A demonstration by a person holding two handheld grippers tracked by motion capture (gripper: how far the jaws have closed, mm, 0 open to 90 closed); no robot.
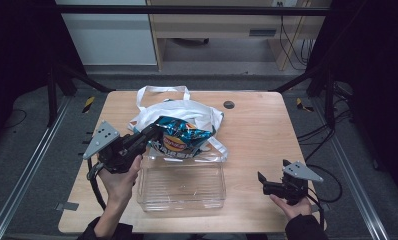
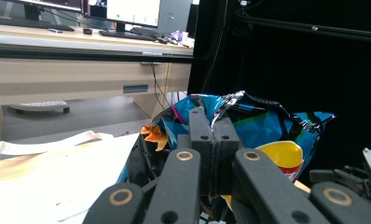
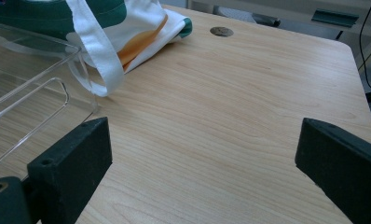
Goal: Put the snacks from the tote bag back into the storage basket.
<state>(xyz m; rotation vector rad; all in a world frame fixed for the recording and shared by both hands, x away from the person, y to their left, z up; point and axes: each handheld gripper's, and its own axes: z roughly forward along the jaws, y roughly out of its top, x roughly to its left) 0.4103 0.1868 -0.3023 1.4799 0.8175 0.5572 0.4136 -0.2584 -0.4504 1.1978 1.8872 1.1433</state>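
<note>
In the high view, my left gripper [image 1: 154, 131] is over the left part of the wooden table [image 1: 257, 135], and its jaws are closed on the edge of the blue chips bag [image 1: 182, 137]. The bag hangs in the air, partly over the white cloth bag [image 1: 187, 111] and partly over the far edge of the clear plastic box [image 1: 182, 187]. The box stands on the table near me and nothing lies inside it. My right gripper [image 1: 263, 181] is near the right front corner of the table, well apart from the box and from the chips bag, and nothing is between its jaws.

In the left gripper view, my left gripper [image 2: 214, 135] has the two black jaws pressed together, and the crumpled foil edge of the chips bag [image 2: 267, 126] is pinched between them. The bag shows blue, yellow and some orange. The white cloth bag [image 2: 58, 172] lies below at the left.

In the right gripper view, my right gripper [image 3: 202, 154] has the jaws wide apart with only bare table [image 3: 230, 93] between them. A corner of the clear plastic box [image 3: 30, 79] is at the left, and a strap of the white cloth bag [image 3: 97, 46] lies against it
</note>
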